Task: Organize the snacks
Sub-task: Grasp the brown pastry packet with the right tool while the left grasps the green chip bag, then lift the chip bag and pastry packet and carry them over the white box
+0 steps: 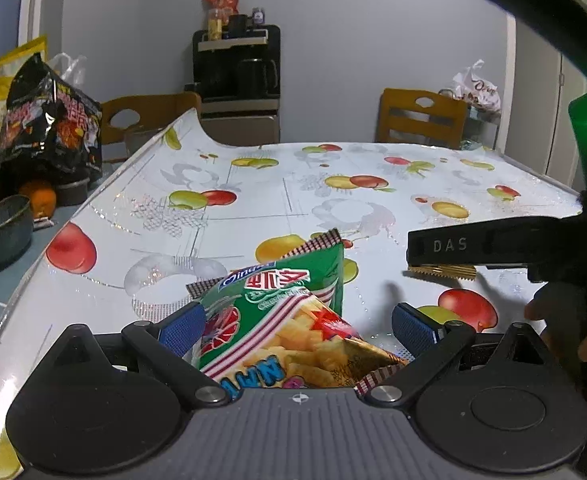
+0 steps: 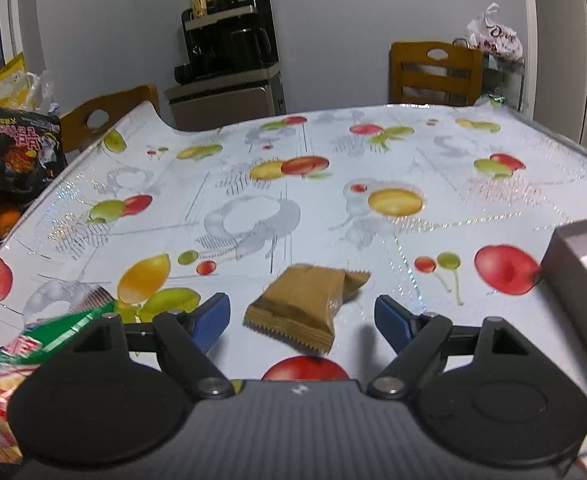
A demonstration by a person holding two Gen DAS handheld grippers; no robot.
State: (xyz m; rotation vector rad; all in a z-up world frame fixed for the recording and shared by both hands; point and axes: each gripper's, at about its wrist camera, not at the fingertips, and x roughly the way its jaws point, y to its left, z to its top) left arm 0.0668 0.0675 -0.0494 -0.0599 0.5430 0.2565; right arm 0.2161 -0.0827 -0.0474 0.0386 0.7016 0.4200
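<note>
A green prawn-cracker bag lies tilted between the fingers of my left gripper. The left blue pad touches the bag, the right pad stands clear of it, and the jaws are wide open. In the right wrist view a brown wrapped snack rests flat on the fruit-print tablecloth. My right gripper is open around it, both pads apart from the wrapper. The green bag shows at that view's lower left. One black finger of the right gripper reaches in from the right.
A grey box with an orange packet inside sits at the table's right edge. Left of the table are a black noodle pack, an orange and a dark bowl. Wooden chairs stand at the far side.
</note>
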